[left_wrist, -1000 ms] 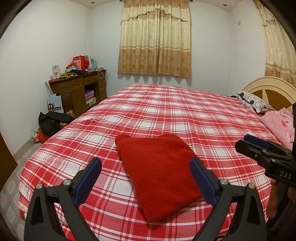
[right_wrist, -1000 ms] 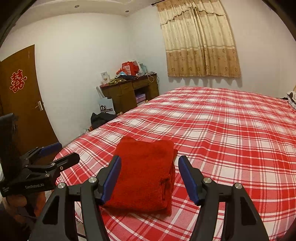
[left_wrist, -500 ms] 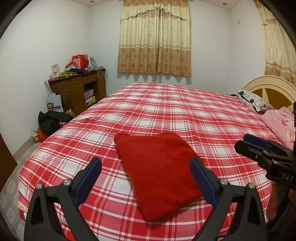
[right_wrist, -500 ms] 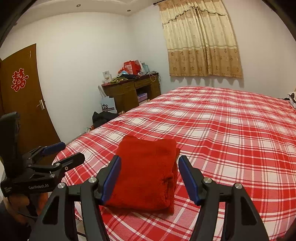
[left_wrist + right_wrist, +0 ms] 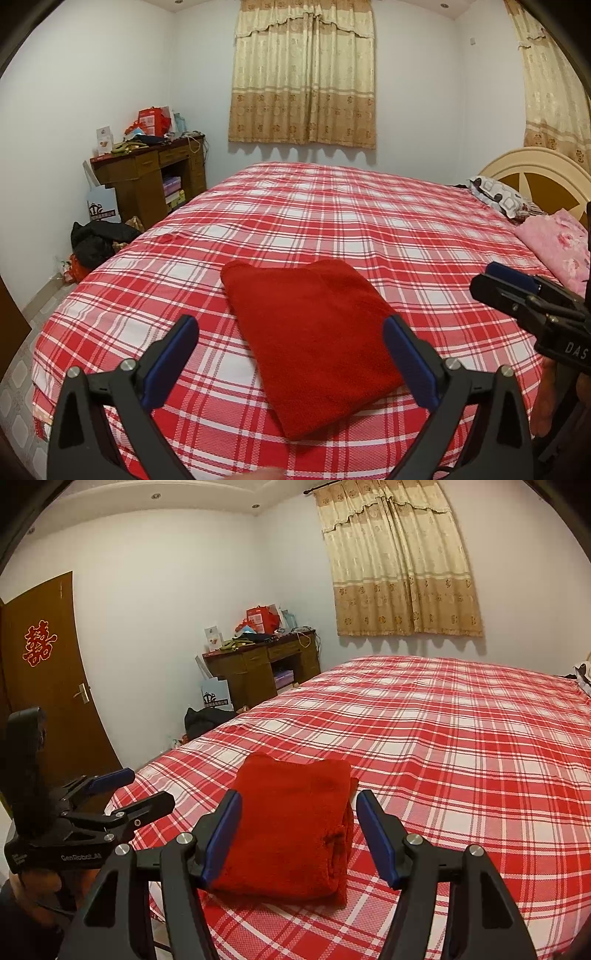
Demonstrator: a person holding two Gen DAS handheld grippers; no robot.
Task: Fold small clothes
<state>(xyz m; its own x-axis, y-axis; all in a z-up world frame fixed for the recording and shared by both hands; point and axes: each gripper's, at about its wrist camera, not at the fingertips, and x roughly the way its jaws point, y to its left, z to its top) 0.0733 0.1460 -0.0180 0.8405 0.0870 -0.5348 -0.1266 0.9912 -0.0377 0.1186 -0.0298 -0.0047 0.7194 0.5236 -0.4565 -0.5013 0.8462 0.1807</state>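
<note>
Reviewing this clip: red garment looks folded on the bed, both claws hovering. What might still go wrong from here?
The red garment lies near the bed's front edge, so a nudge might slide it off. Its right side shows loose stacked layers; the open right claw or left claw could snag and undo the fold.

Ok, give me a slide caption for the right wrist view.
Open right gripper above a folded red cloth on the plaid bed, left gripper alongside.

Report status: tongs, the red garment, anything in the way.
Left tongs open, empty. Right tongs open, empty. Red garment folded, flat on plaid bed, untouched. Nothing in the way.
</note>
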